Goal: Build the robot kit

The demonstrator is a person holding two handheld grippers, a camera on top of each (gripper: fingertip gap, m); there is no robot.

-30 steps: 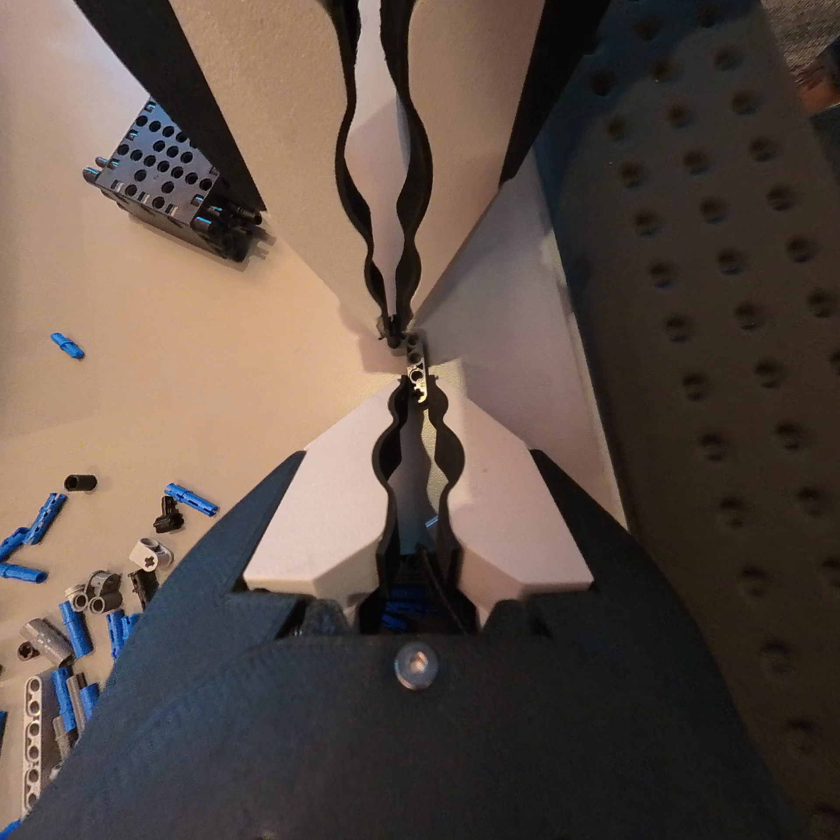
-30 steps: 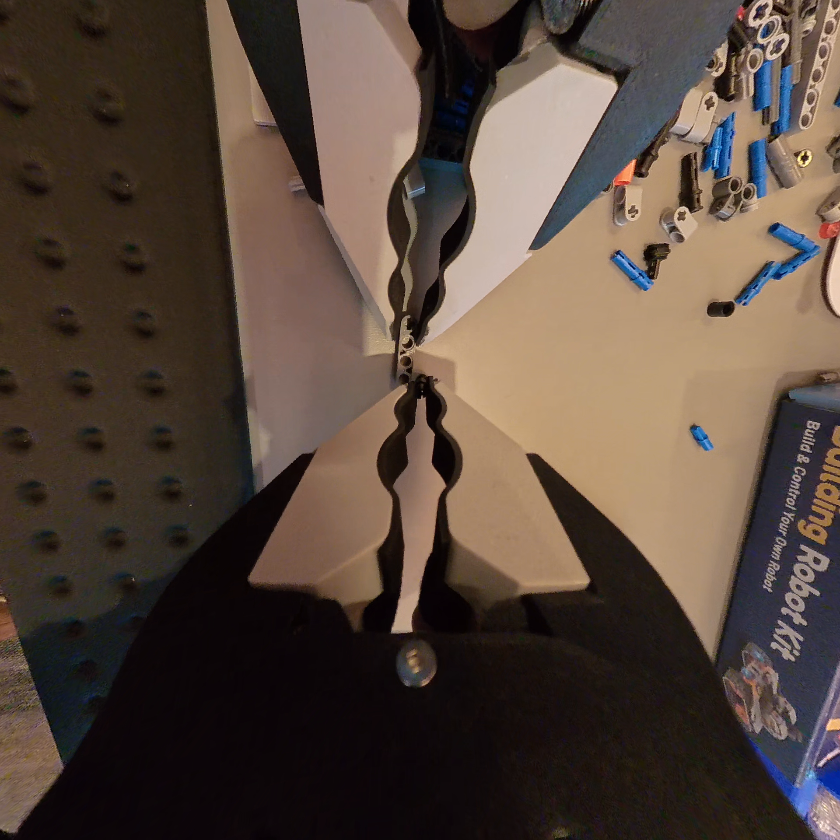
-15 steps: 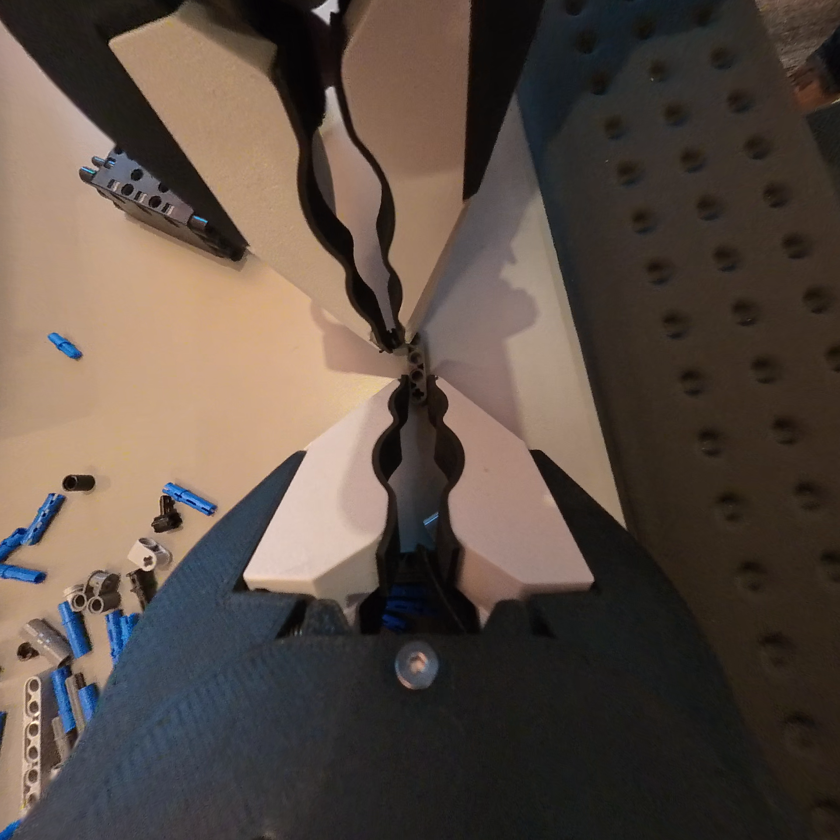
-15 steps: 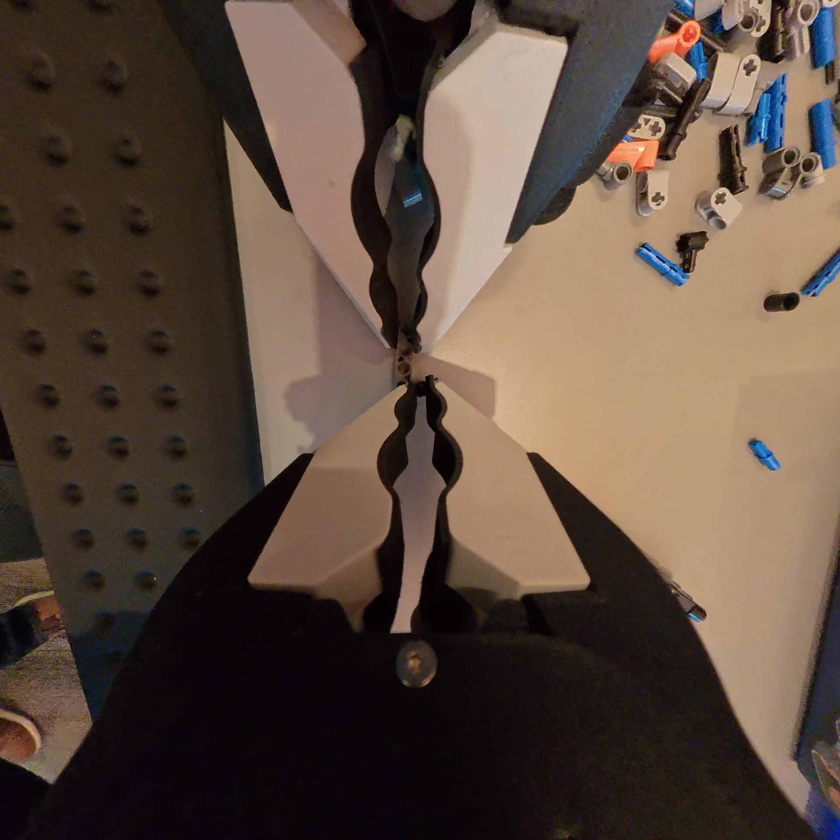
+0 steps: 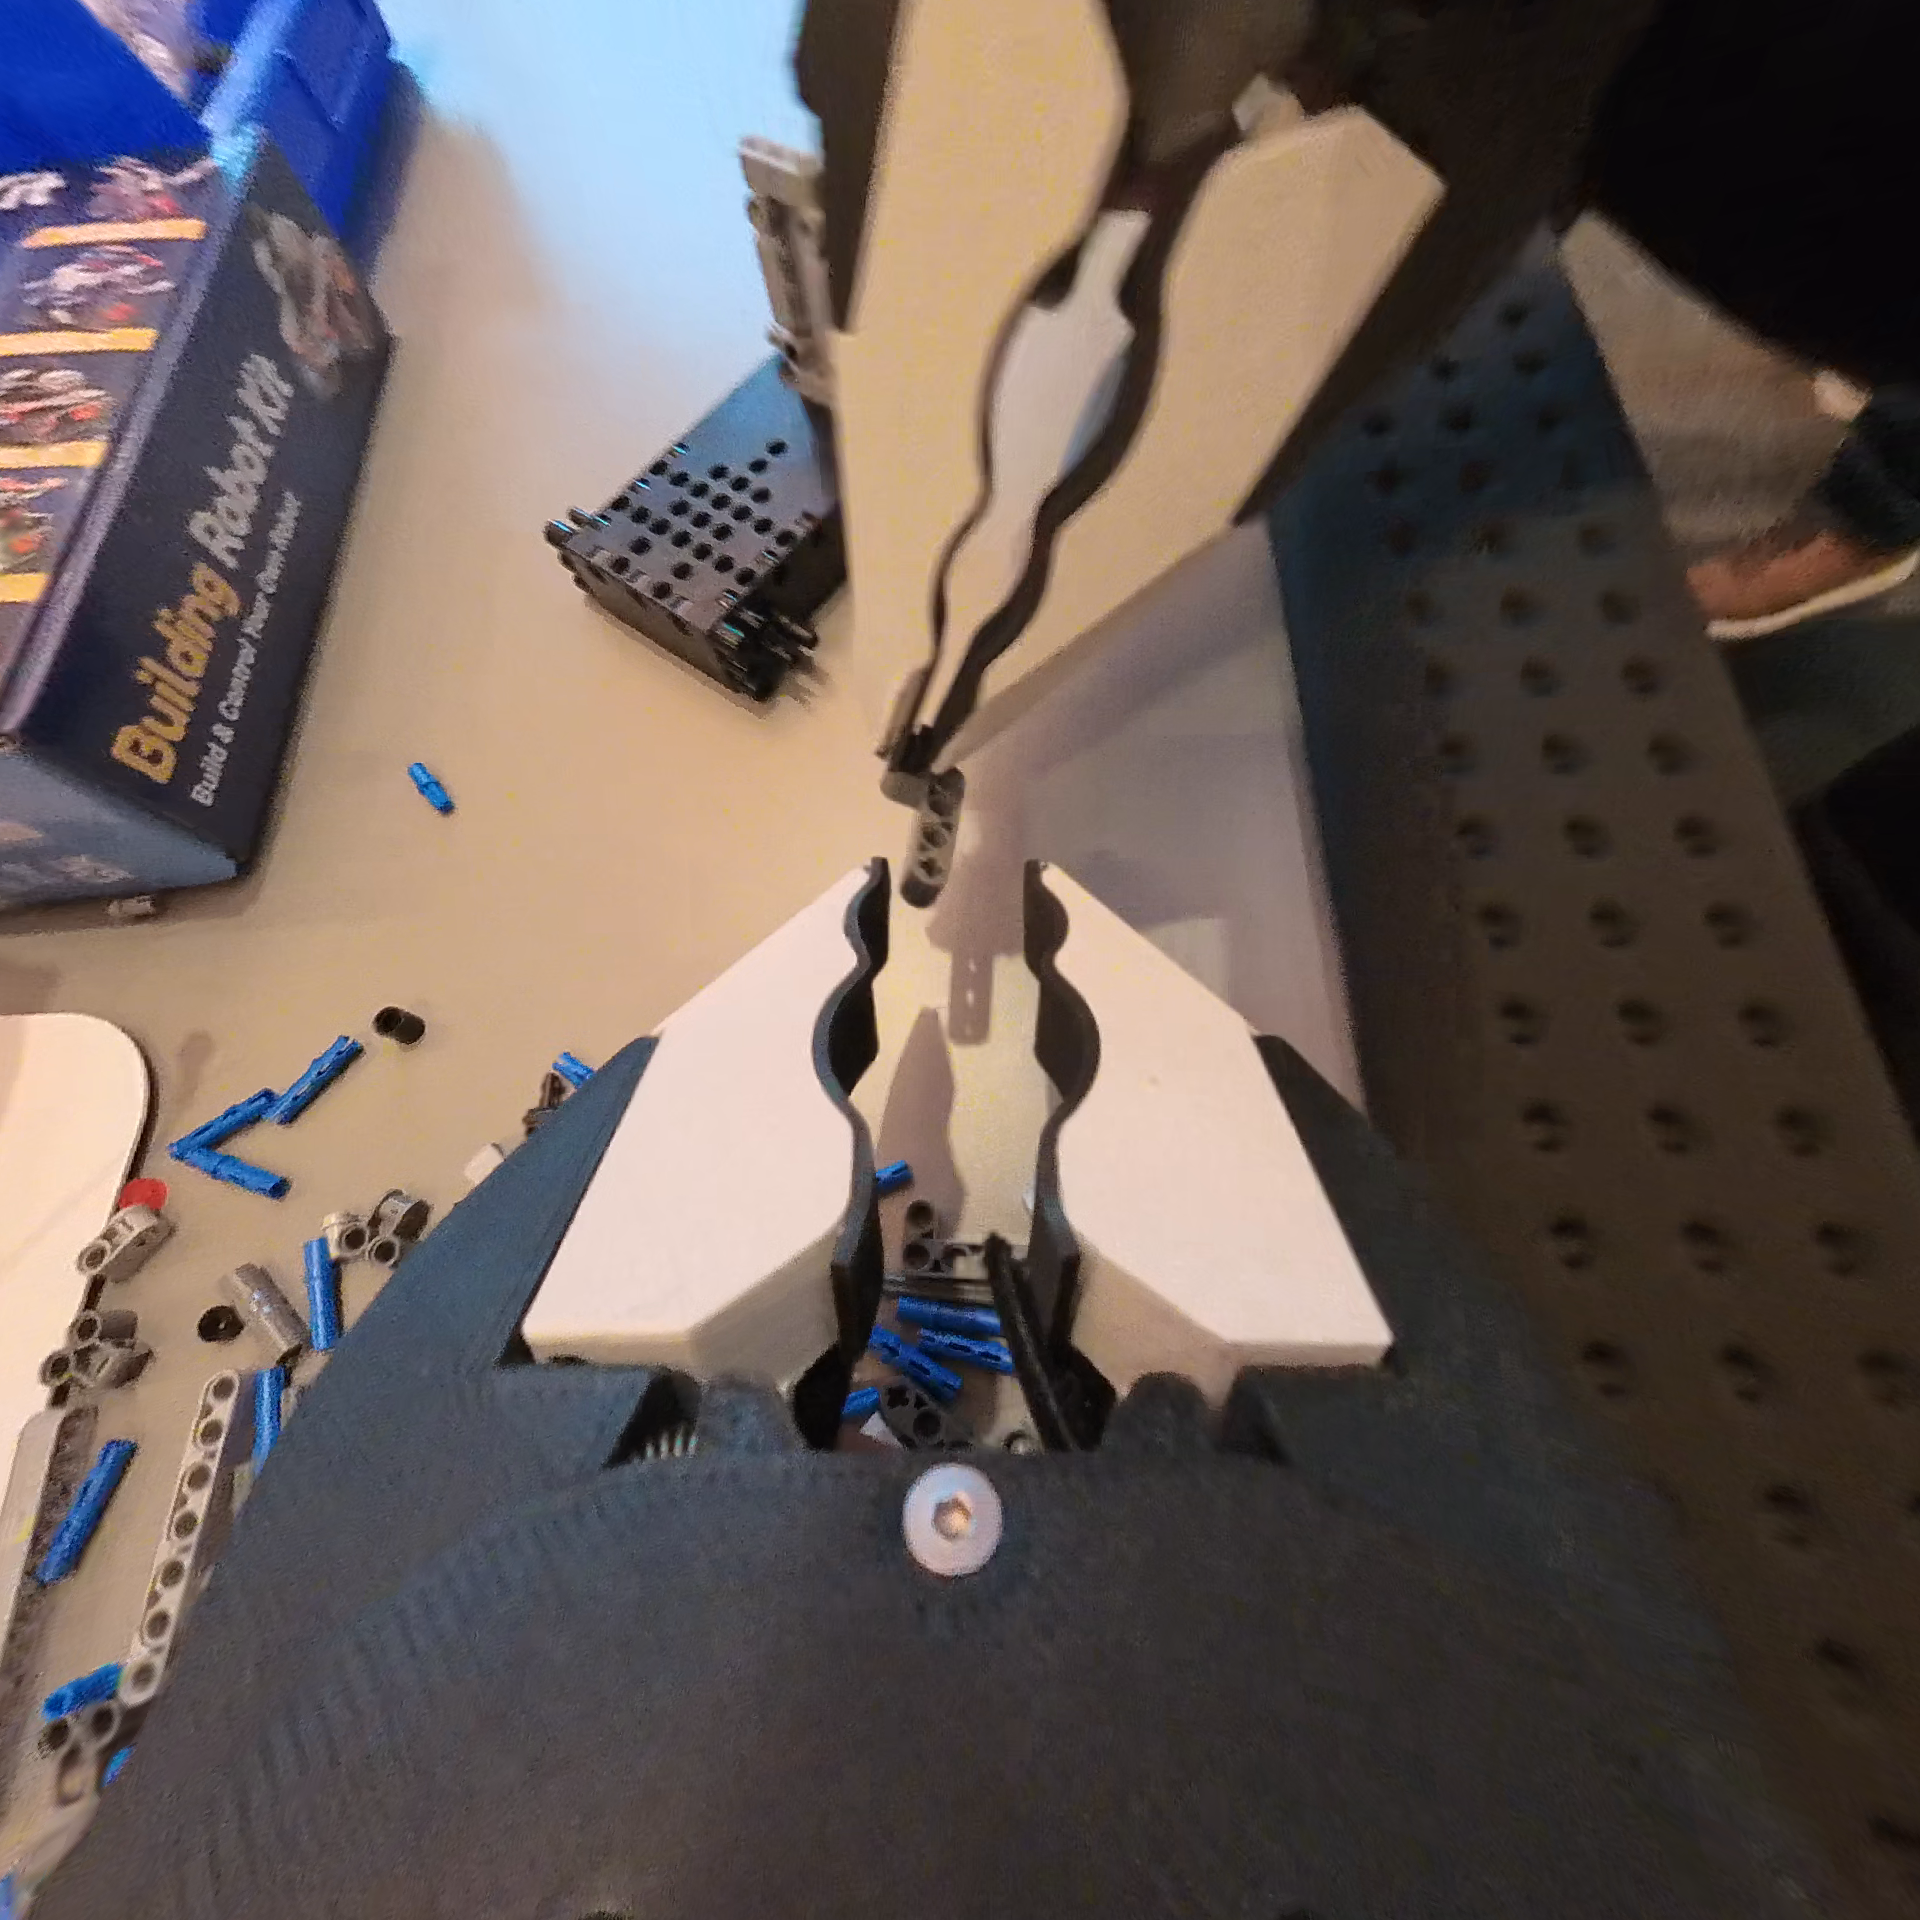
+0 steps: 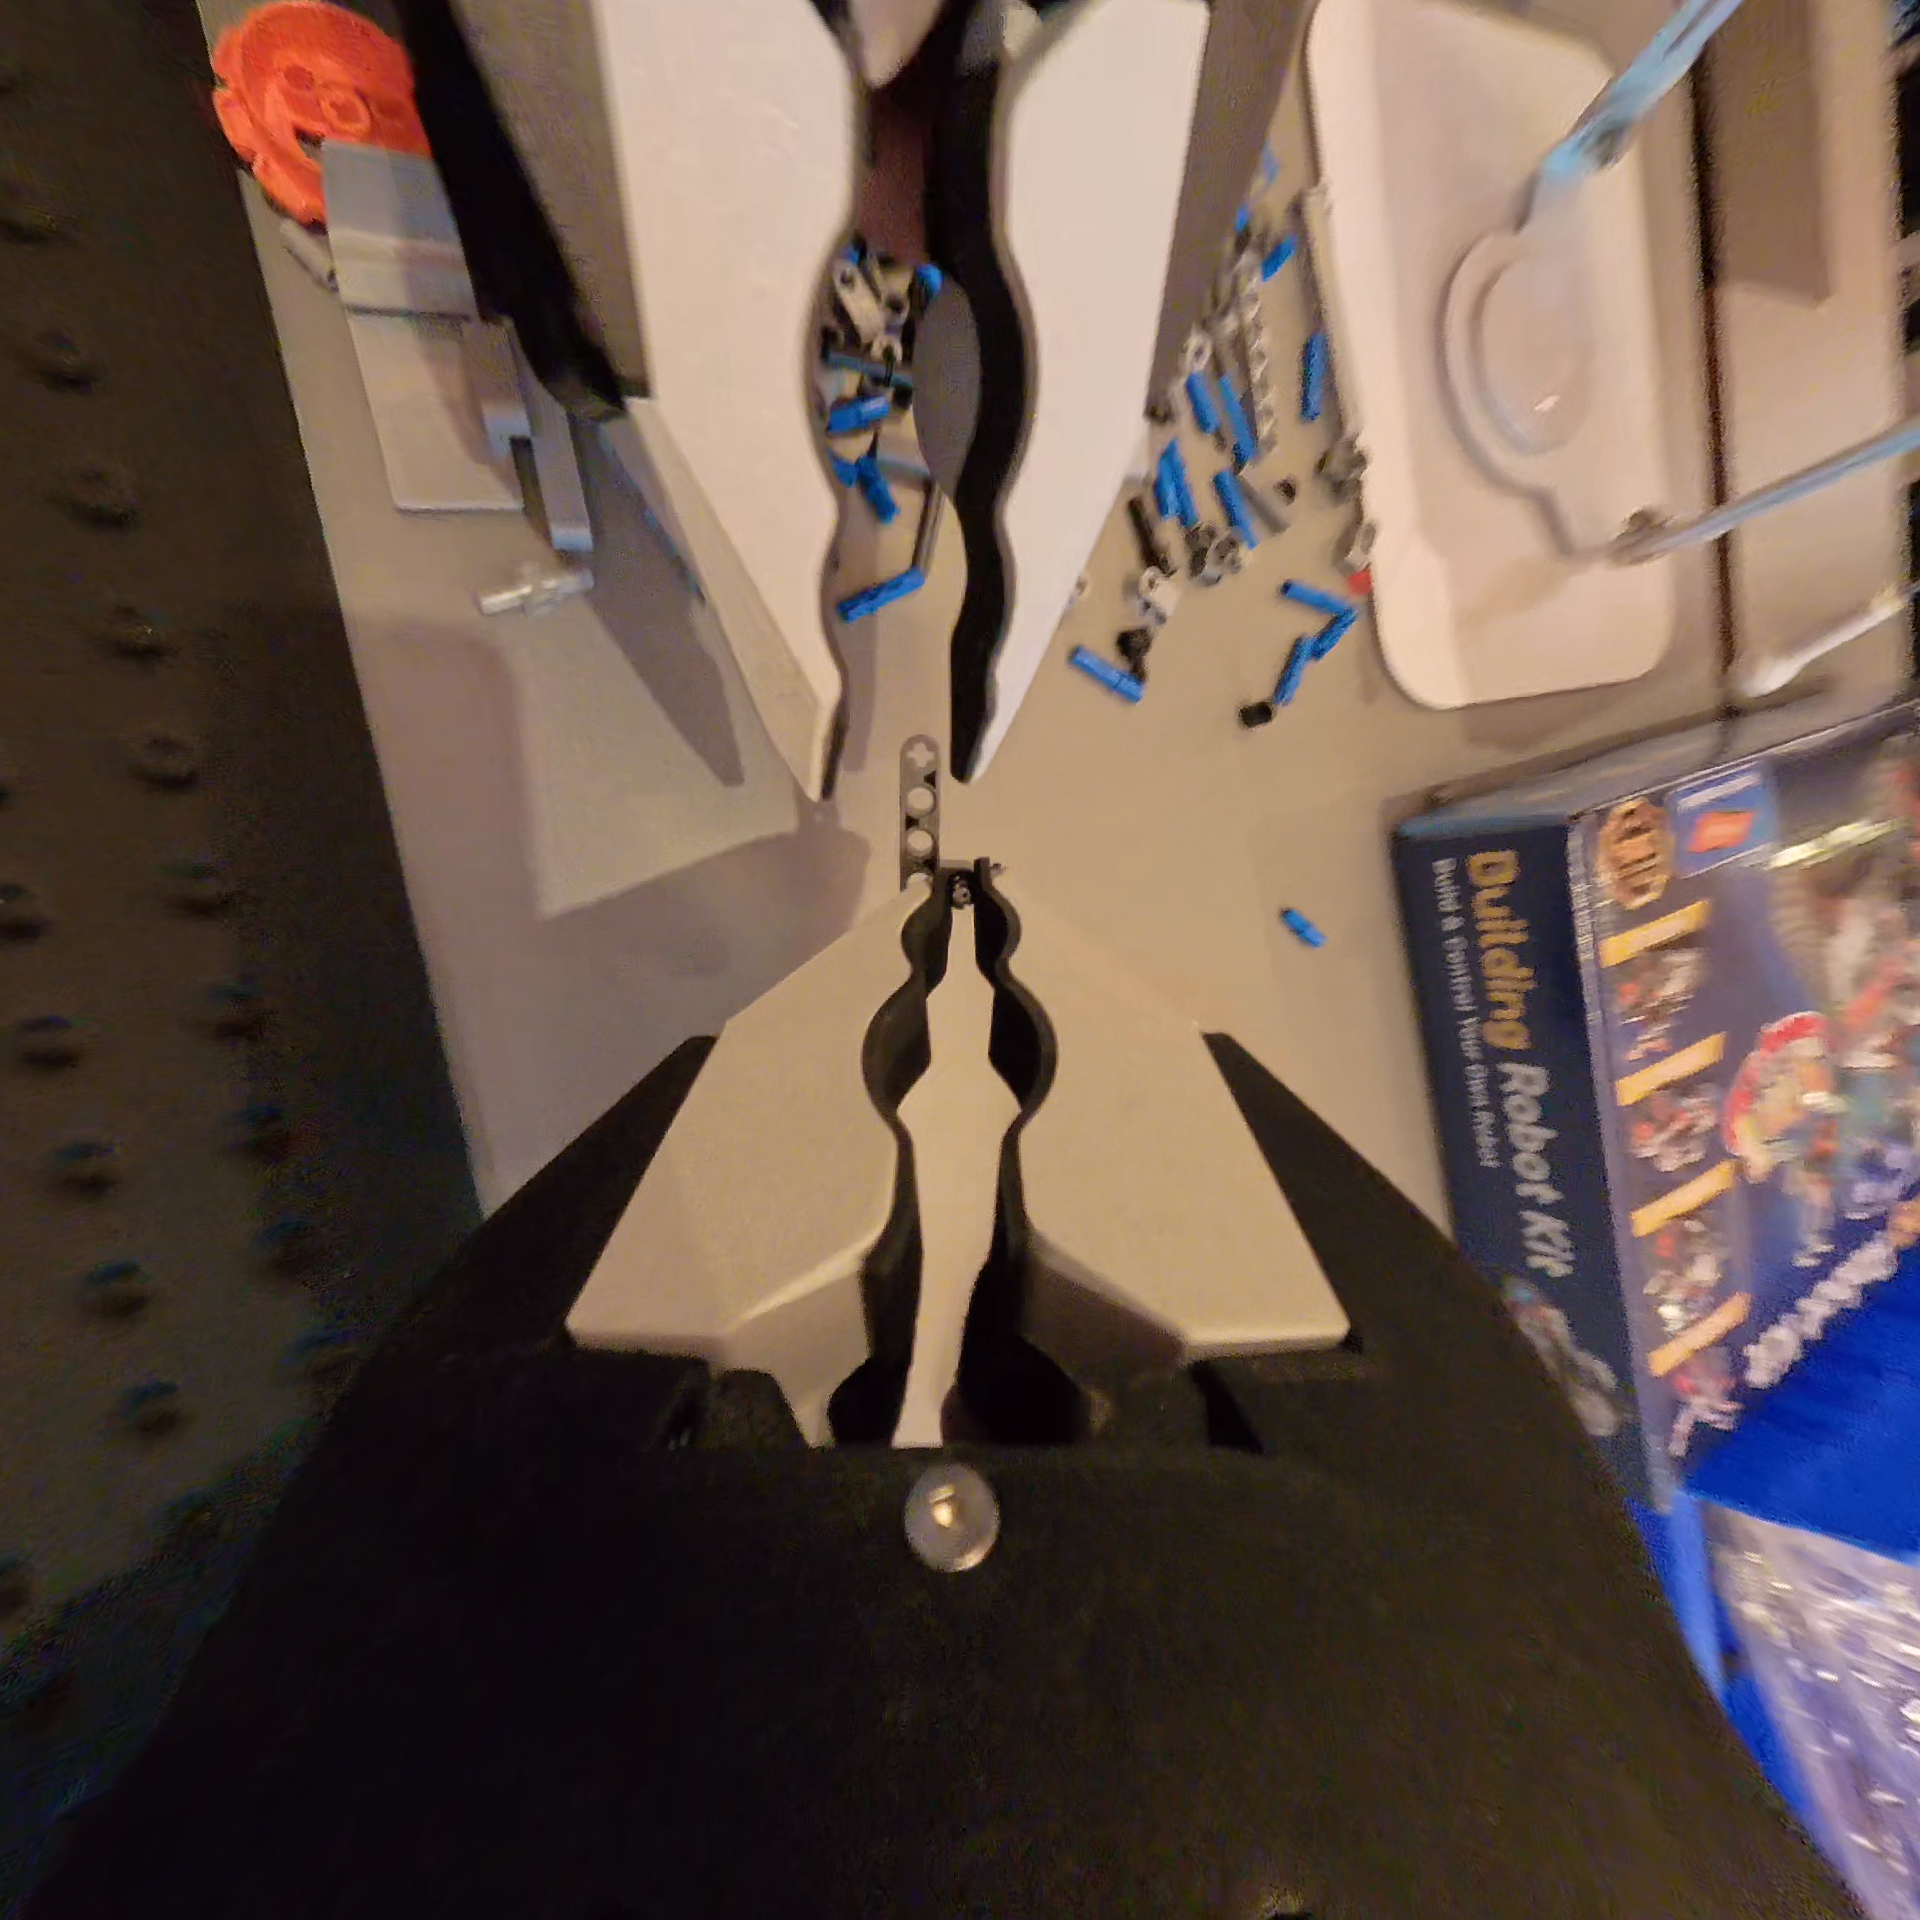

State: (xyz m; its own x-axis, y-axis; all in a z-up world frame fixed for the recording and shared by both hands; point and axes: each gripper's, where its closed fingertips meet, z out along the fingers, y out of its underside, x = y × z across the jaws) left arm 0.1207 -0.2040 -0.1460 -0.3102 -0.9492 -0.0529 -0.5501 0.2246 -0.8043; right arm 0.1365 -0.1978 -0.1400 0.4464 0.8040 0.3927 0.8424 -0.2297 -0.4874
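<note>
- Left wrist view: the left gripper (image 5: 956, 883) fills the lower half, its jaws spread and holding nothing.
- A small grey beam (image 5: 932, 836) with round holes hangs just past the fingertips, in the air above the desk (image 5: 582, 790).
- The right gripper (image 5: 912, 746) reaches in from the top, jaws pressed together, pinching the beam's far end by a small dark piece.
- A black perforated block (image 5: 696, 540) lies on the desk beyond, left of the right gripper.
- A dark blue box (image 5: 177, 488) with printed pictures sits at far left, with one blue pin (image 5: 430, 787) near it.
- Loose blue, grey and black parts (image 5: 260, 1226) are scattered at lower left, beside the edge of a white tray (image 5: 62, 1122).
- A dark studded mat (image 5: 1621, 935) covers the right side.

- Right wrist view: the right gripper (image 6: 964, 878) fills the lower half, jaws closed on a small dark piece joined to the beam (image 6: 920, 805).
- The beam stands upright from the fingertips, its free end between the tips of the left gripper (image 6: 899, 764), which comes in from the top with jaws apart.
- The loose parts (image 6: 1216, 488) lie behind the left gripper, next to the white tray (image 6: 1475, 623).
- The blue box (image 6: 1621, 1091) is at right, with the lone blue pin (image 6: 1301, 927) near it.
- An orange gear-like disc (image 6: 301, 104) sits at top left, next to a flat grey piece (image 6: 436, 364).
- The studded mat (image 6: 156, 831) runs down the left.
</note>
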